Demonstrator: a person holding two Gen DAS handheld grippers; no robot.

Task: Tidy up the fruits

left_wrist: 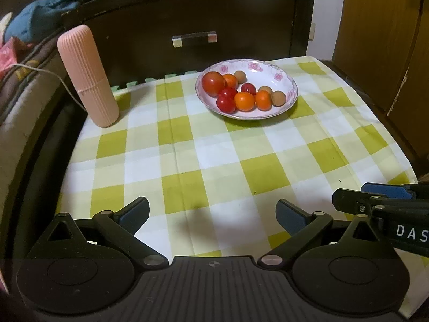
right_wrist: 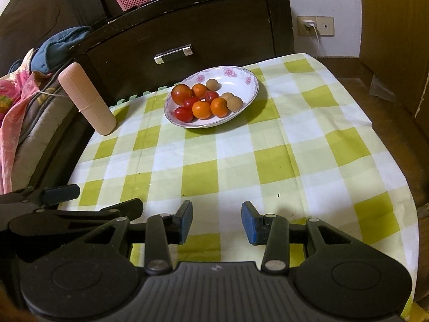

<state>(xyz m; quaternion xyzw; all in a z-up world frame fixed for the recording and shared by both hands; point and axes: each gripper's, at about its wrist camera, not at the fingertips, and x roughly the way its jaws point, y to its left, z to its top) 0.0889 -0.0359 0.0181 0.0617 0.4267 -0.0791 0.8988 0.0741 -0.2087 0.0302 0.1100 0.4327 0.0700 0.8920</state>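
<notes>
A white floral plate [left_wrist: 284,80] [right_wrist: 242,74] stands at the far side of the checked tablecloth. It holds a large red tomato [left_wrist: 213,83] [right_wrist: 181,93], cherry tomatoes [left_wrist: 225,103], small oranges [left_wrist: 244,101] [right_wrist: 201,109] and brown longans [left_wrist: 278,98] [right_wrist: 235,103]. My left gripper [left_wrist: 213,210] hangs open over the near cloth with nothing between its wide-spread fingers. Just to its right, my right gripper [right_wrist: 217,220] has its blue pads a short way apart, also with nothing between them. Both are well short of the plate.
A pink ribbed cylinder [left_wrist: 87,77] [right_wrist: 87,99] stands upright at the table's far left corner. Behind the table is a dark cabinet with a metal handle [left_wrist: 194,39] [right_wrist: 173,53]. Bedding lies left, a wall socket [right_wrist: 315,25] right. Each gripper's tip shows in the other's view.
</notes>
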